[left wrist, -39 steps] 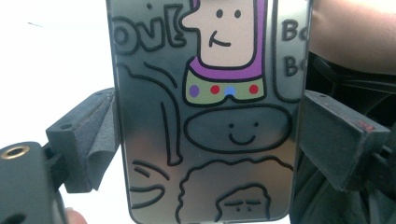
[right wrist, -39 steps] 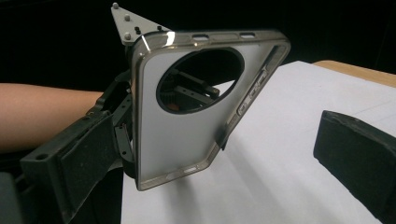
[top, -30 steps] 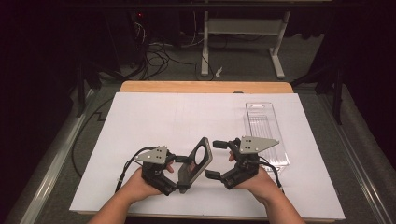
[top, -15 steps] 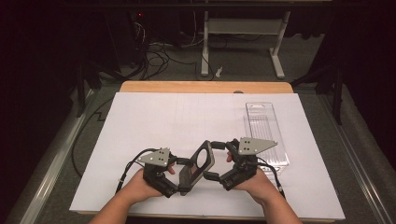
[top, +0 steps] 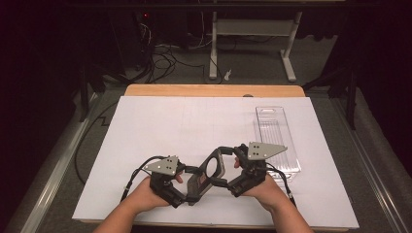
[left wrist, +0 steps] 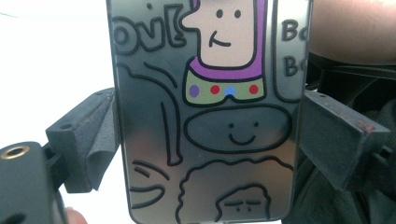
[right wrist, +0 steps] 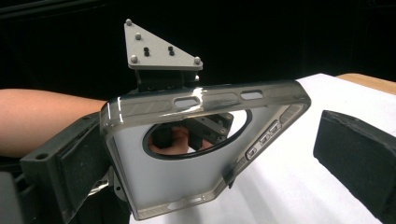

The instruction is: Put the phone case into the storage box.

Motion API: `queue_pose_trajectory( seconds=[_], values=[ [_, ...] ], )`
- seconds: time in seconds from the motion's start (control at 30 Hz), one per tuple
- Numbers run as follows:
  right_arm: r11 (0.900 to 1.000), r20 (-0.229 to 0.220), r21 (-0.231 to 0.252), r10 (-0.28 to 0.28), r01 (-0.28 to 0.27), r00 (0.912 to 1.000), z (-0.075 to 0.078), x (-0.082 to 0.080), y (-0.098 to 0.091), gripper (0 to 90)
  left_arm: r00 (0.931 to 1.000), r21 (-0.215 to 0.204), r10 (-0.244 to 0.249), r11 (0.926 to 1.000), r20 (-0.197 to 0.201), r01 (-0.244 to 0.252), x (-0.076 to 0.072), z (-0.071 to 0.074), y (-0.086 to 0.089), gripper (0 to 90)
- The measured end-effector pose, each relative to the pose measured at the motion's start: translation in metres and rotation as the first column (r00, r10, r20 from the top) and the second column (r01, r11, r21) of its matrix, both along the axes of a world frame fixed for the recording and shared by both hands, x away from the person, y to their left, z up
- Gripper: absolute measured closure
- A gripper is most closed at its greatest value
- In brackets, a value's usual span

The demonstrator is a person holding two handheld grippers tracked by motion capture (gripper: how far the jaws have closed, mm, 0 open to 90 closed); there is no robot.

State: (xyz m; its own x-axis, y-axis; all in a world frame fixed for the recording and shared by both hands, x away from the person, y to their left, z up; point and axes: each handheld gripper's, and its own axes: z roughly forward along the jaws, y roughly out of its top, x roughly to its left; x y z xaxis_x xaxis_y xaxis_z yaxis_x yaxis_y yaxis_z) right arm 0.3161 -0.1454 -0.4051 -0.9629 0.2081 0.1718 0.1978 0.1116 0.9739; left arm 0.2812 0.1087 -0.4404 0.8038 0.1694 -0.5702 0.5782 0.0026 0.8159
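Note:
A smoky translucent phone case [top: 212, 169] with a round opening is held tilted above the white sheet. My left gripper [top: 194, 183] is shut on its lower part. In the left gripper view the case [left wrist: 205, 93] shows black cartoon drawings, and both pads of the left gripper [left wrist: 205, 135] press its long edges. My right gripper [top: 222, 166] is open and straddles the case's upper end. In the right gripper view the case [right wrist: 205, 149] lies between the jaws of the right gripper [right wrist: 215, 158]; the left pad [right wrist: 74, 163] is at its edge and the right pad [right wrist: 355, 156] stands apart.
A clear plastic tray [top: 277, 138] lies on the right of the white sheet [top: 160, 126]. A wooden table edge [top: 214, 90] runs along the back. Cables and desk legs are on the floor beyond. Both hands are near the front edge.
My right gripper has moved left toward the case, and its open jaws now straddle the case's upper end. The left gripper has kept hold of the case and raised it slightly.

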Motion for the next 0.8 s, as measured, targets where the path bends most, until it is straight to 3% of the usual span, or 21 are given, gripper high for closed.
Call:
queue_pose_trajectory(
  seconds=[0.03, 0.1, 0.27, 0.8],
  values=[
    [1.0, 0.0, 0.002, 0.001, -0.001, 1.0, 0.0, 0.0, 0.0002, 0.3, 0.9996, -0.021, 0.014, 0.9997, -0.023, -0.014, -0.0012, 0.0004, -0.0016, 13.0],
    [1.0, 0.0, 0.005, 0.006, -0.006, 1.0, 0.0001, 0.0001, 0.0004, 0.4, 1.0, -0.004, -0.003, 1.0, -0.005, 0.003, -0.0009, -0.0001, -0.0009, 13.0],
    [0.9999, -0.001, 0.012, 0.011, -0.011, 0.9999, 0.0001, 0.0002, 0.0007, 1.4, 0.9996, -0.017, 0.002, 0.9999, -0.029, -0.003, -0.0018, -0.0004, -0.0025, 13.0],
    [0.9976, -0.009, 0.05, 0.048, -0.048, 0.9988, -0.0004, 0.0004, 0.0021, 7.6, 0.9993, -0.02, -0.012, 0.9997, -0.036, 0.012, -0.0029, -0.001, -0.0034, 13.0]
  ],
)
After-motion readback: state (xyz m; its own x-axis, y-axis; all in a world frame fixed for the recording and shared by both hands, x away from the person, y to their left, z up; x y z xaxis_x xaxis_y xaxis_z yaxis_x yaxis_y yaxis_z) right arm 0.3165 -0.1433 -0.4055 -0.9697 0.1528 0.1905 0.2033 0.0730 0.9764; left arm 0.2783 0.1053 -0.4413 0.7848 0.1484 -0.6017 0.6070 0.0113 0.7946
